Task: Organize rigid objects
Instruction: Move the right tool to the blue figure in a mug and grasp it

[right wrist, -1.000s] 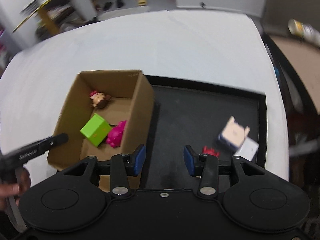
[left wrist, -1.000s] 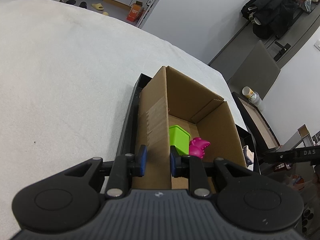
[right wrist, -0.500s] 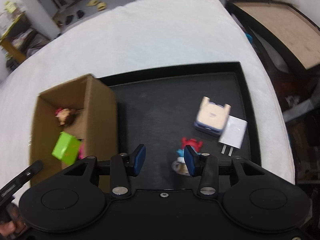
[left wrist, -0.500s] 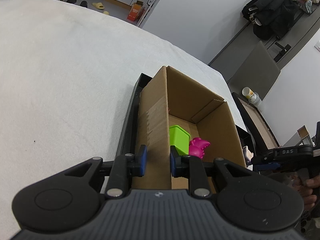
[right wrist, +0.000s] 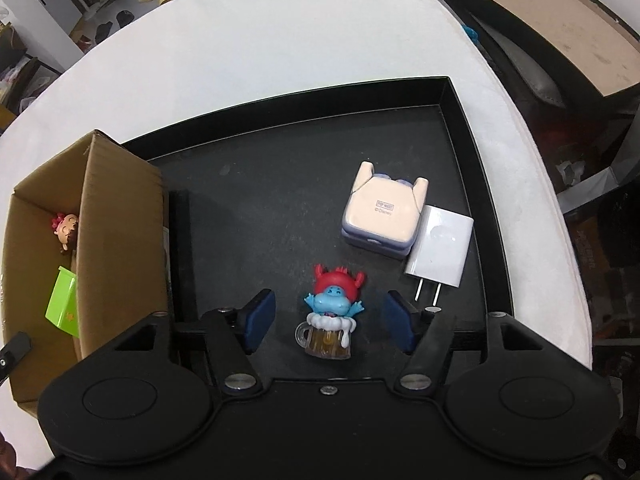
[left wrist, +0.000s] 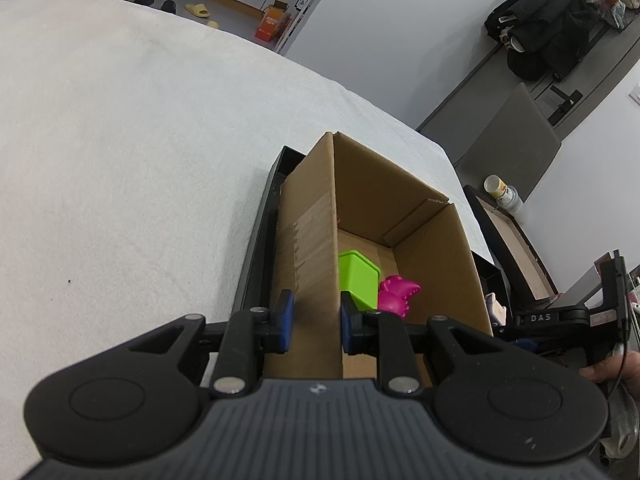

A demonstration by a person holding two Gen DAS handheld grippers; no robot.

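Observation:
My left gripper (left wrist: 316, 322) is shut on the near wall of the cardboard box (left wrist: 316, 248). Inside the box lie a green cube (left wrist: 358, 278) and a pink toy (left wrist: 398, 294). In the right wrist view the box (right wrist: 116, 240) stands at the left end of the black tray (right wrist: 280, 184), holding the green cube (right wrist: 62, 306) and a small doll (right wrist: 66, 230). My right gripper (right wrist: 326, 314) hangs over a blue, red-haired figure in a beer mug (right wrist: 330, 320). Its jaws are opening, with the figure between them, pads clear of it.
A cream and blue cube toy (right wrist: 382, 214) and a white charger plug (right wrist: 440, 248) lie on the tray right of the figure. The tray sits on a white cloth-covered table (left wrist: 120, 160). A chair (left wrist: 508, 148) and a side table with a cup (left wrist: 502, 194) stand beyond.
My right gripper has swung from the box to the tray's right part, dropped lower over the mug figure and opened wider. The left gripper and box have kept still.

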